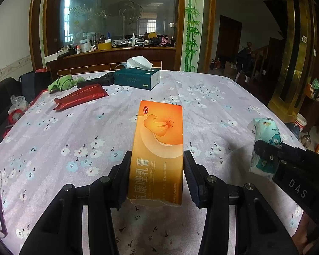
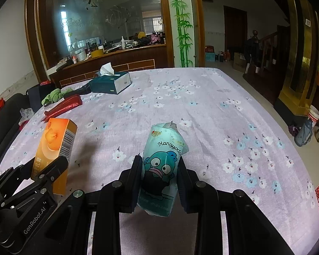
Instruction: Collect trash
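Orange box [image 1: 157, 148] and tissue pack [image 2: 161, 170] in closed fingers above floral tablecloth [image 2: 202, 110].

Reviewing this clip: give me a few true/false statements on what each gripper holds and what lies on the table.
1. The left gripper is shut on an orange ointment box. True.
2. The right gripper is open and holds nothing. False: it clamps a cartoon-printed tissue pack.
3. A green tissue box sits at the table's far end. True.
4. The red foil packet lies in a gripper. False: it lies on the tablecloth.
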Available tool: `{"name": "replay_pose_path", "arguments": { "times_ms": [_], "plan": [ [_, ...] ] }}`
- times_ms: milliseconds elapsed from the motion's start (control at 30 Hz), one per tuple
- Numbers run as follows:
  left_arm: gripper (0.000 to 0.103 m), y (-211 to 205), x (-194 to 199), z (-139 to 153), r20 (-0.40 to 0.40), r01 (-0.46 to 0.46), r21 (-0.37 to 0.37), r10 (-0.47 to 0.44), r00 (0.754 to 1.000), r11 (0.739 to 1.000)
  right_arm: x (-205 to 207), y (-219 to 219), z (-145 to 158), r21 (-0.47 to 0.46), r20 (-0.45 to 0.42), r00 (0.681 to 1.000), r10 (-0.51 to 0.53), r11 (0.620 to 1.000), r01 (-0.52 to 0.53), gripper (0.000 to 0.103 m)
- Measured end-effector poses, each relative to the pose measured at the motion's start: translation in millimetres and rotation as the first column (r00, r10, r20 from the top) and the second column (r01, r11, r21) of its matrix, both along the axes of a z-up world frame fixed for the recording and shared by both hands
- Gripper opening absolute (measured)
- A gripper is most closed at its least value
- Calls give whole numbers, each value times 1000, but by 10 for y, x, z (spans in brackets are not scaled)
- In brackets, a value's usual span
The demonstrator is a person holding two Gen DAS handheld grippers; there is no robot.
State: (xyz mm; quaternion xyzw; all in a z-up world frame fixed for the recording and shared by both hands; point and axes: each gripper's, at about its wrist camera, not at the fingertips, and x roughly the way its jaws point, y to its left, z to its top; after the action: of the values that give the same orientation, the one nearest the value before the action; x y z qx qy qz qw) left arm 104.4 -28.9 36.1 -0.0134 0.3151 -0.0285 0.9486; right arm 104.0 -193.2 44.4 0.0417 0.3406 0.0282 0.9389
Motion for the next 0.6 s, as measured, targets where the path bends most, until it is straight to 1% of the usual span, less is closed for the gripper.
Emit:
{"name": "replay_pose_path", "arguments": {
  "times_ms": [333, 600],
  "plan": [
    [45, -30, -9, -2, 17, -7, 27, 6, 1000, 1000, 3, -46, 4, 12, -2, 1000, -11, 1000, 11, 32],
    [45, -31, -21, 10, 18, -11, 30, 10, 1000, 999, 17, -40, -4, 14, -6, 1000, -11, 1000, 11, 32]
  ]
}}
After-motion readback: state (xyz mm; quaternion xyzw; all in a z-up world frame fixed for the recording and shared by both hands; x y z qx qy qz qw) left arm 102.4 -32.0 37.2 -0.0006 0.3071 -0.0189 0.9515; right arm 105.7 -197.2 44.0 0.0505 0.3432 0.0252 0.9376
